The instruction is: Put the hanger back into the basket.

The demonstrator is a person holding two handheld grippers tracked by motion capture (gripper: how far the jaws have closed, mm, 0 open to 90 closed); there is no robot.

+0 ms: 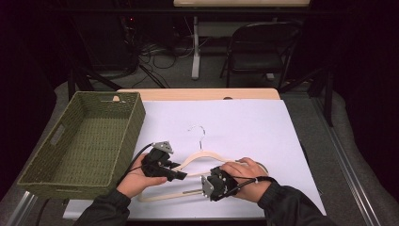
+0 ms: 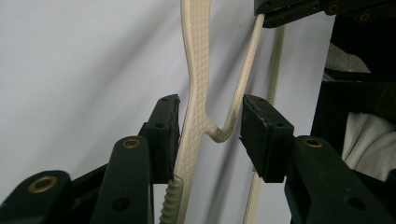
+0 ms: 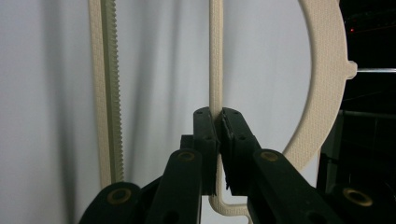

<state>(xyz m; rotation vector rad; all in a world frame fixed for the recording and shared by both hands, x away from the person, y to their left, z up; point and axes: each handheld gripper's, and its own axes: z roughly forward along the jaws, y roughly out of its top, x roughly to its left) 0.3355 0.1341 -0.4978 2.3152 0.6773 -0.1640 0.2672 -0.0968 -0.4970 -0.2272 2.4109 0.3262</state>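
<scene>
A cream clothes hanger [image 1: 207, 155] with a metal hook [image 1: 200, 134] lies on the white sheet near the table's front. My left gripper [image 1: 181, 175] reaches in from the left over the hanger's left shoulder. In the left gripper view its jaws [image 2: 209, 105] stand apart around the hanger's textured arm [image 2: 194, 70] and a thin curved strut; one pad lies beside the arm, the other is clear of the strut. My right gripper [image 1: 203, 186] is at the lower bar, shut [image 3: 215, 114] on a thin cream rod [image 3: 215, 56] of the hanger.
A green woven basket [image 1: 136, 117] stands at the table's left, close to my left hand. The white sheet [image 1: 244, 122] covers most of the tabletop. A toothed cream bar [image 3: 108, 70] runs beside the gripped rod. A dark folding chair [image 1: 263, 47] stands beyond the table.
</scene>
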